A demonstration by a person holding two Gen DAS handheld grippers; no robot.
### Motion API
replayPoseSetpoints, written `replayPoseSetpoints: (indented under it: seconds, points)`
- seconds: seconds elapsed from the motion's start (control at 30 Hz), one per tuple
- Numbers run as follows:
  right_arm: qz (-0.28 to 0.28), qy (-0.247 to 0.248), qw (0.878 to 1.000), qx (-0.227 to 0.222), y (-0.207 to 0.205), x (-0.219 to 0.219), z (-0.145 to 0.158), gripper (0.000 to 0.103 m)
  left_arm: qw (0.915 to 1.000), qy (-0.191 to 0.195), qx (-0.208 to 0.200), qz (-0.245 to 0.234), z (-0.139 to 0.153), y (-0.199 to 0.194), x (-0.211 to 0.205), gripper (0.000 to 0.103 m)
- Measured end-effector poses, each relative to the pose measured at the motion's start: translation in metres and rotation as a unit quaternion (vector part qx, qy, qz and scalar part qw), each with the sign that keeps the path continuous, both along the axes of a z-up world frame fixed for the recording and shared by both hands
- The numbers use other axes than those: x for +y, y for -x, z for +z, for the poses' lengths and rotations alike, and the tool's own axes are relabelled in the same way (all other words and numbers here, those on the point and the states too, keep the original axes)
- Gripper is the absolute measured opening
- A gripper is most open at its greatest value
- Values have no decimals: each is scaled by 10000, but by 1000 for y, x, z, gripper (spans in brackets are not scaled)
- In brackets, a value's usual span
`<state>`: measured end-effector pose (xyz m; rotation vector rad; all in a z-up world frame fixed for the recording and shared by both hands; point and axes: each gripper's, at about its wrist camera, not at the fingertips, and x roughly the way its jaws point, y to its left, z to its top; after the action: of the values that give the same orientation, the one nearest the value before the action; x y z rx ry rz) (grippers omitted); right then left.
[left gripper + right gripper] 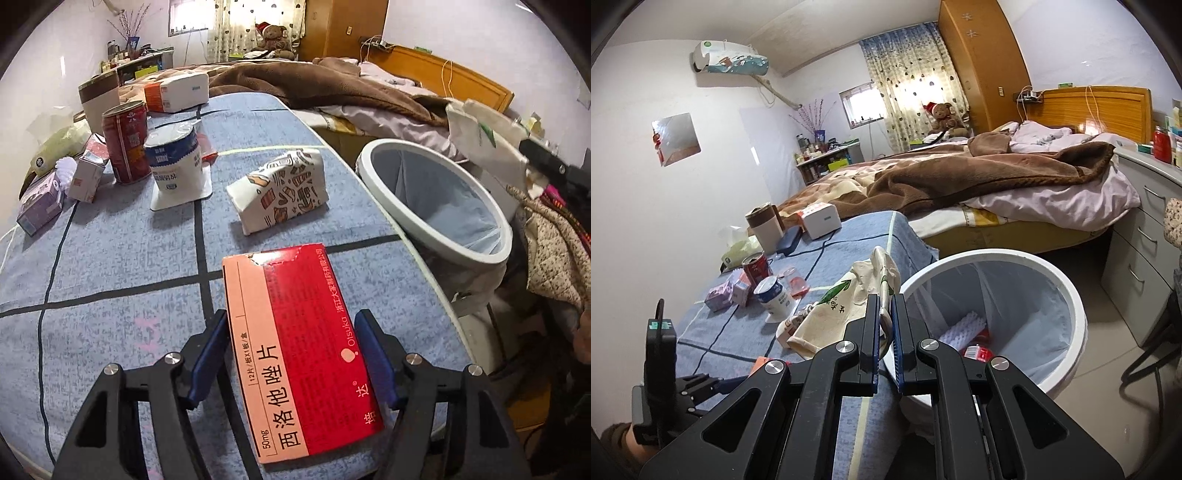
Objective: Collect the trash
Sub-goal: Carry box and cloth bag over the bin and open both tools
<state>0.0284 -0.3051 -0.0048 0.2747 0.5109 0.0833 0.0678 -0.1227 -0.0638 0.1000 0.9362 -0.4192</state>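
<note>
My left gripper is shut on a red and pink medicine box, held just above the blue checked table. My right gripper is shut on a crumpled cream wrapper with green print, held beside the white trash bin. The wrapper also shows in the left wrist view above the bin. The bin is lined with a bag and holds some red and white trash. A patterned paper bag lies on the table ahead of the box.
At the table's left stand a red can, a blue and white tub, small cartons, a purple box, a white box and a beige cup. A bed lies behind.
</note>
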Motion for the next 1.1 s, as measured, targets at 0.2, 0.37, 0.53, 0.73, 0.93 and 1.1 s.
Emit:
replayPoseSetpoints:
  seconds: [0.2,0.37,0.53,0.73,0.93,1.1]
  points:
    - [-105,-3,9999,-38,0,-6,3,6,9996,113,-243,-105,19,1,-3,71]
    - [-306,46,9995,-70,2,-15,7,6,9980,244,-489,-318,39,-3,-18,71]
    - [-582,71,9982,-93,5,-29,10,6,9949,392,-719,-590,60,-13,-41,71]
    - [-943,194,9954,-7,1,-45,8,6,9903,530,-894,-924,74,-30,-73,71]
    - [-1192,303,9921,243,-8,-61,-3,6,9871,591,-853,-1218,74,-43,-105,71]
    - [-1268,477,9892,558,-19,-68,-15,6,9847,667,-759,-1421,68,-51,-129,71]
